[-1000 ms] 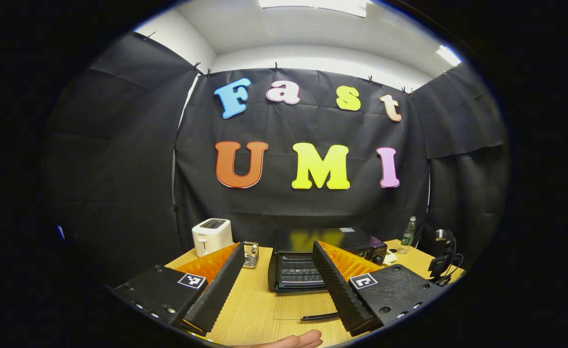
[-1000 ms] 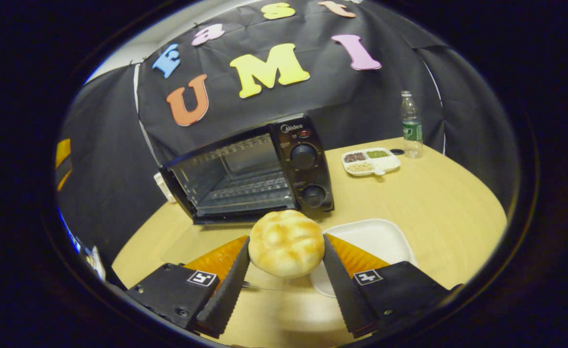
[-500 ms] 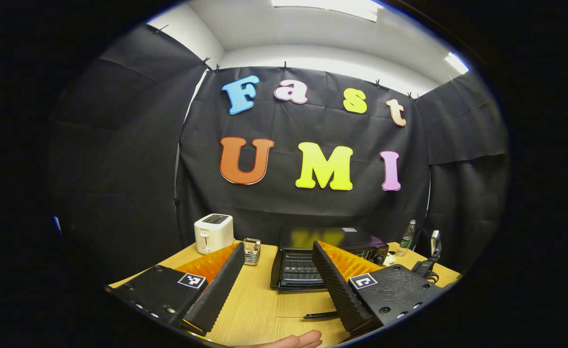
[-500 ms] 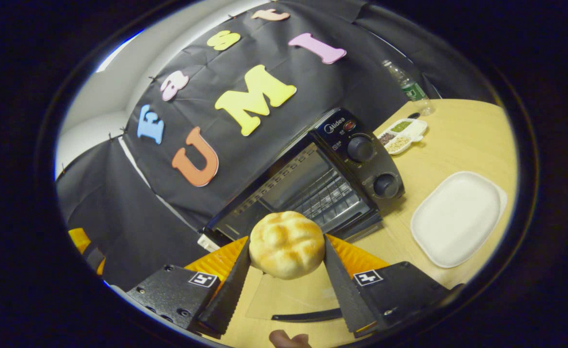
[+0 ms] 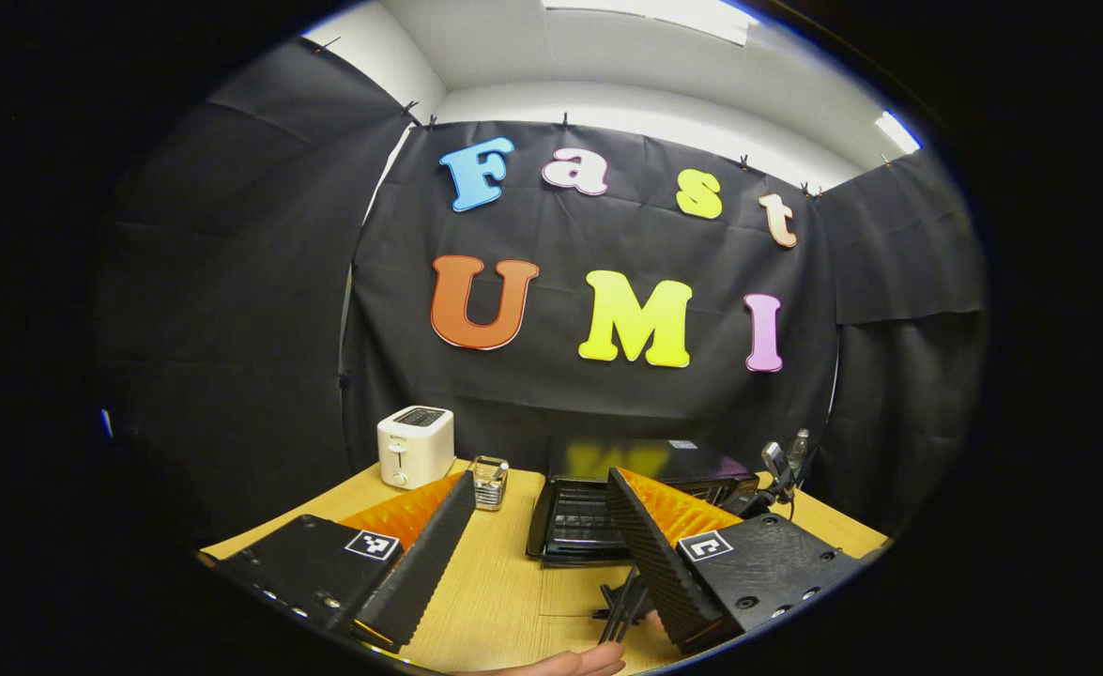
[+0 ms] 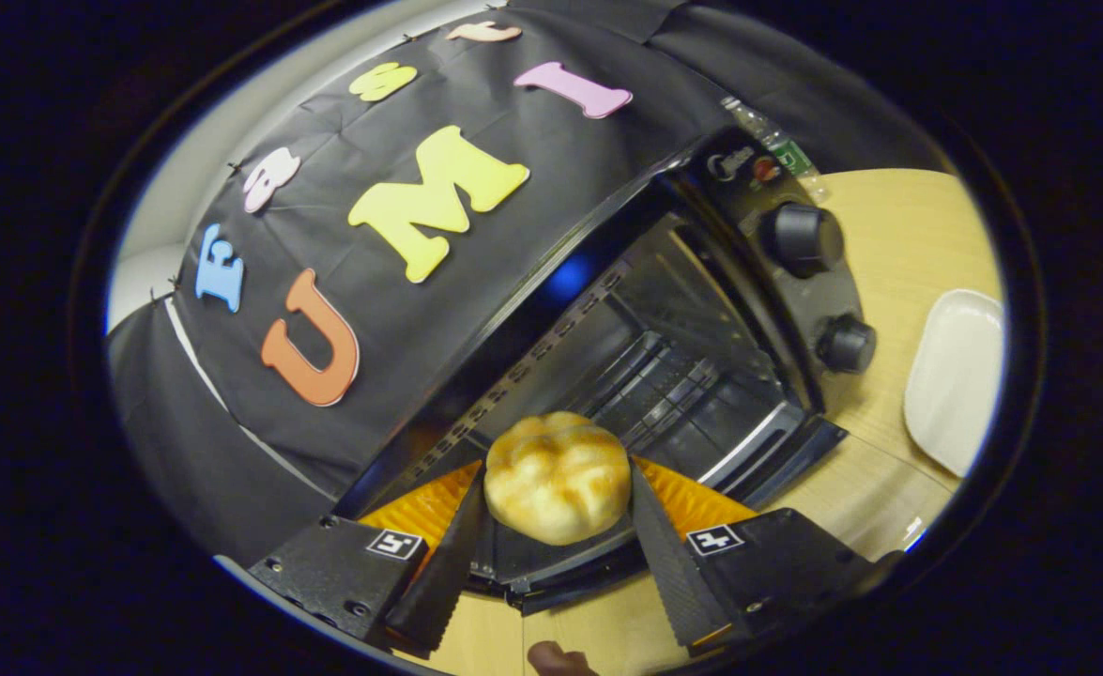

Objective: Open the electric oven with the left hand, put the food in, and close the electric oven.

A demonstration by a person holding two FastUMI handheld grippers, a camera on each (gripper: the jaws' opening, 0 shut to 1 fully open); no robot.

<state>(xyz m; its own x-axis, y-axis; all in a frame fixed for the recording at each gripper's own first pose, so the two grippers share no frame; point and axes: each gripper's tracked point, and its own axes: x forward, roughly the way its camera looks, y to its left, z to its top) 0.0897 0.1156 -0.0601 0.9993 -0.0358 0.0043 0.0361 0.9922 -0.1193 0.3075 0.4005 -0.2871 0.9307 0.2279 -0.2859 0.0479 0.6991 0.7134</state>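
The black electric oven [image 6: 795,282] stands with its door folded down and its wire rack [image 6: 673,385] bare. A round golden bun [image 6: 556,481] hangs just in front of the cavity, above the lowered glass door [image 6: 551,563], with my right gripper [image 6: 556,469] shut on it. In the left gripper view the oven [image 5: 607,498] sits farther off behind my left gripper [image 5: 540,481], which is open and holds nothing over the wooden table [image 5: 504,582]. The right gripper's body [image 5: 769,465] shows by the oven's right side.
A white toaster [image 5: 414,446] and a small metal rack [image 5: 489,481] stand at the back left of the table. A white plate [image 6: 955,376] lies right of the oven, and a water bottle [image 6: 776,141] stands behind it. A hand [image 5: 560,662] shows at the bottom edge.
My right gripper has carried the bun from above the plate up to the oven's mouth, tilting as it went. The left gripper has stayed open, pulling back slightly.
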